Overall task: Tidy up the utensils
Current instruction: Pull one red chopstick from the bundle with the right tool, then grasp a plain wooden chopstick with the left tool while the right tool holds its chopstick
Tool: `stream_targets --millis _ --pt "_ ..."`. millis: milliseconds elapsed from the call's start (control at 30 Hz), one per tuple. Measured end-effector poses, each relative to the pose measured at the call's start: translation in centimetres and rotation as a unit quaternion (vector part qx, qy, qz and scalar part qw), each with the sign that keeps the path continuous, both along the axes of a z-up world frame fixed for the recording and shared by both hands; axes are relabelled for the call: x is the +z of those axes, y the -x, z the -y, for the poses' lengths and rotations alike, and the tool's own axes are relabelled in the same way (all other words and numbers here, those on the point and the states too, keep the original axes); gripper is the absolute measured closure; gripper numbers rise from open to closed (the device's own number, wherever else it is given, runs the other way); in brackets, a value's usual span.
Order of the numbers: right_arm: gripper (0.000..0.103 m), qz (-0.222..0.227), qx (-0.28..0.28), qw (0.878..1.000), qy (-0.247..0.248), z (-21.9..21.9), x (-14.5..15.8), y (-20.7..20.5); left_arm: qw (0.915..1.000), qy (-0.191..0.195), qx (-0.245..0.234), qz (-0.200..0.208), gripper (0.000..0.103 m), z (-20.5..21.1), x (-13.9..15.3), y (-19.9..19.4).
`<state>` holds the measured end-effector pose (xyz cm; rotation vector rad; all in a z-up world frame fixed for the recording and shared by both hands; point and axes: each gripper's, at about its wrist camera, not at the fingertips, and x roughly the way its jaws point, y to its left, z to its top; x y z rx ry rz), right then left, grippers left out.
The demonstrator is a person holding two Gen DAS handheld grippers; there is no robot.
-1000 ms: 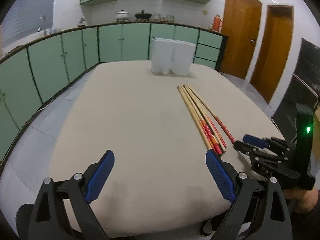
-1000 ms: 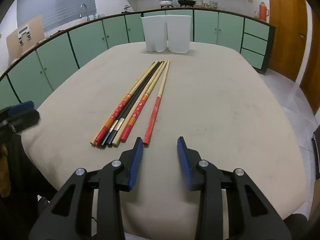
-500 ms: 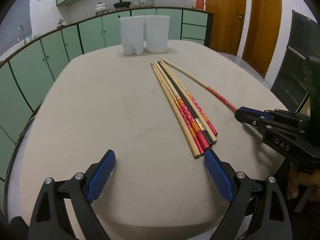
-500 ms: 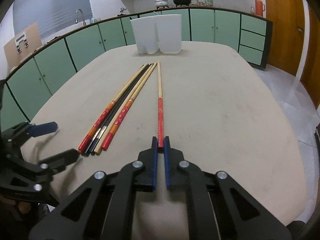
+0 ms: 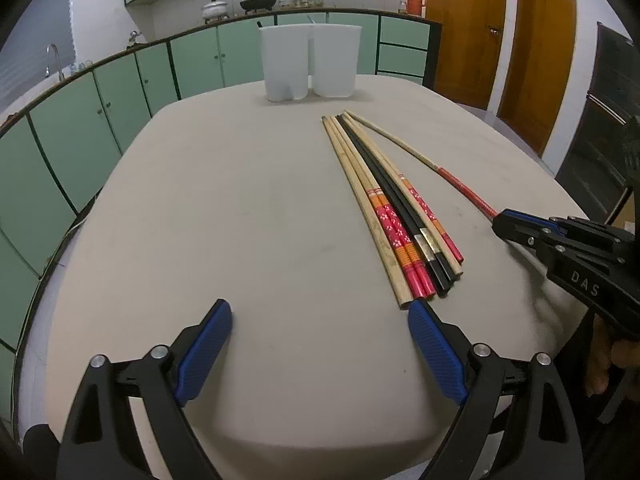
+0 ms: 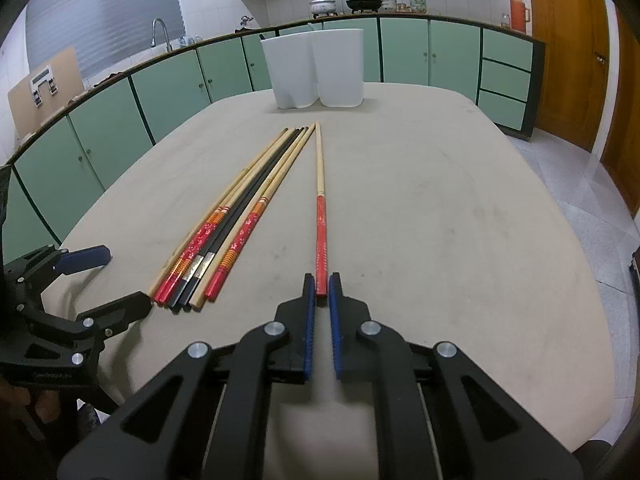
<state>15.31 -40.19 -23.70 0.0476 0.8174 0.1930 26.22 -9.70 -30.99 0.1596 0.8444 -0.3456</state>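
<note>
Several long chopsticks lie in a bundle on the beige table, seen also in the right wrist view. One bamboo chopstick with a red handle lies apart to their right. My right gripper pinches its red end between the pad tips, and the jaws are opening slightly. From the left wrist view this gripper sits at the chopstick's red end. My left gripper is wide open and holds nothing. Its right fingertip is just short of the bundle's near ends.
A white two-compartment holder stands at the table's far end, also visible from the right wrist. Green cabinets ring the room, and wooden doors stand to the right. A hand holds each gripper at the table's near edge.
My right gripper closed on the red-handled chopstick's end, and that chopstick now lies apart from the bundle. My left gripper moved in and down toward the bundle's near ends, still open.
</note>
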Motion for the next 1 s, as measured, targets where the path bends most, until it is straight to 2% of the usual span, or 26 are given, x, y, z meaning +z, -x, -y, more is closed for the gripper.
stream_targets --millis 133,267,400,533,633,733,767,800,833,900,967,1000 --pt "0.09 0.001 0.003 1.0 0.002 -0.3 0.0 0.0 0.9999 0.005 -0.015 0.004 0.016 0.6 0.3 0.4" --pt "0.089 0.002 0.003 1.0 0.006 -0.5 0.0 -0.1 1.0 0.003 -0.004 0.0 0.018 0.5 0.0 0.0" --pt "0.089 0.004 0.003 1.0 0.007 -0.6 0.0 -0.1 0.9999 0.006 0.011 0.001 0.026 -0.4 0.1 -0.1" --pt "0.089 0.004 0.001 1.0 0.007 -0.7 0.1 -0.2 0.9996 0.006 0.026 0.0 0.029 -1.0 0.3 -0.3" --pt "0.081 0.006 0.008 1.0 0.007 -1.1 0.0 -0.1 0.9999 0.013 0.011 0.001 0.03 -0.5 0.4 -0.2" --pt "0.08 0.011 0.009 1.0 0.017 -1.6 -0.1 -0.3 0.9999 0.009 0.009 0.005 0.03 0.2 0.1 -0.9" --pt "0.084 0.013 0.005 1.0 0.02 -1.6 -0.1 -0.4 0.9998 0.008 0.015 0.008 0.033 0.3 0.0 -1.2" --pt "0.088 0.014 0.001 1.0 0.022 -1.5 -0.1 -0.5 0.9996 0.011 0.022 0.01 0.044 0.2 0.1 -1.5" --pt "0.096 0.017 -0.011 0.999 0.028 -1.5 -0.1 -0.5 0.9994 0.015 0.03 0.014 0.051 0.1 0.2 -1.8" --pt "0.098 0.022 -0.033 0.999 0.036 -1.2 -0.1 -0.4 0.9984 0.022 0.048 0.02 0.077 -0.3 0.2 -2.1" --pt "0.098 0.027 -0.065 0.996 0.047 -1.0 -0.2 -0.1 0.9963 0.021 0.079 0.029 0.09 -1.0 0.1 -2.1" --pt "0.098 0.028 -0.075 0.996 0.05 -0.9 -0.3 0.1 0.9953 0.019 0.089 0.031 0.091 -1.2 0.1 -2.1"
